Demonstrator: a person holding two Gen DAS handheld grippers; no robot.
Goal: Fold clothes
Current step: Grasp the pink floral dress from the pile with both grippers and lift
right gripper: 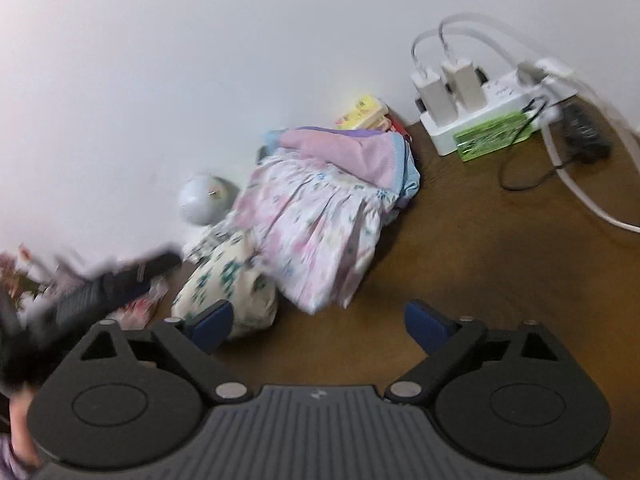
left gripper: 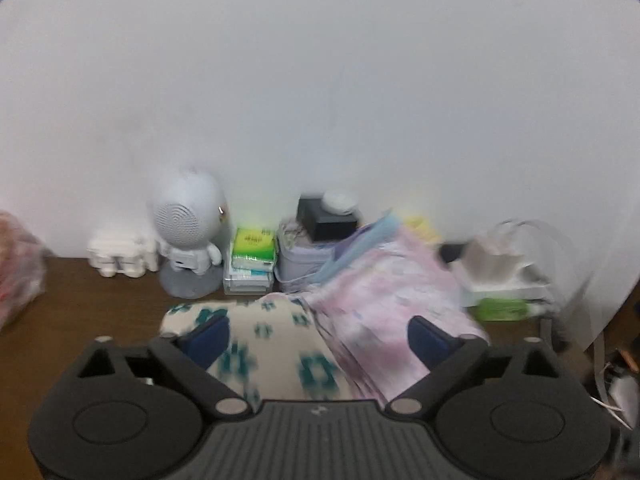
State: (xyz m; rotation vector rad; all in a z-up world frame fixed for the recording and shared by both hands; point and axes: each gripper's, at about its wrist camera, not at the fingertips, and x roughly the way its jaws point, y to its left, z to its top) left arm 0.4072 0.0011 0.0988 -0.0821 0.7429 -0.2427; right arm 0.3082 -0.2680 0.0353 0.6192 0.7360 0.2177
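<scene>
From my left tongs [left gripper: 316, 334] I look over the brown counter [left gripper: 100, 300] toward the wall. Reading from the left: a white robot-shaped speaker [left gripper: 188, 236], a stack of tissue packs [left gripper: 252, 260], a lilac pouch [left gripper: 300, 264] with a black box [left gripper: 326, 218] on top, then the clothes. The left tongs stand wide apart with nothing between the pads; the cream garment with teal print [left gripper: 276, 348] lies just under and ahead of them, and the pink floral garment [left gripper: 384, 308] overlaps its right edge and rises toward the wall.

My right tongs [right gripper: 320, 324] are likewise spread and empty, hanging over bare counter to the right of the pile. In that view the cream piece looks bunched into a soft lump and the floral one is gathered and pleated, with a pink towel-like cloth [right gripper: 340, 148] heaped behind it. Farther right sits a white power strip [right gripper: 476, 108] with chargers and cords.

I judge all of it light, limp and thin: it will sag and drag its neighbour along. I would pinch a hem or corner, not the bulk. Motion blur hides where the seams run, and I cannot tell whether either piece is already folded.
</scene>
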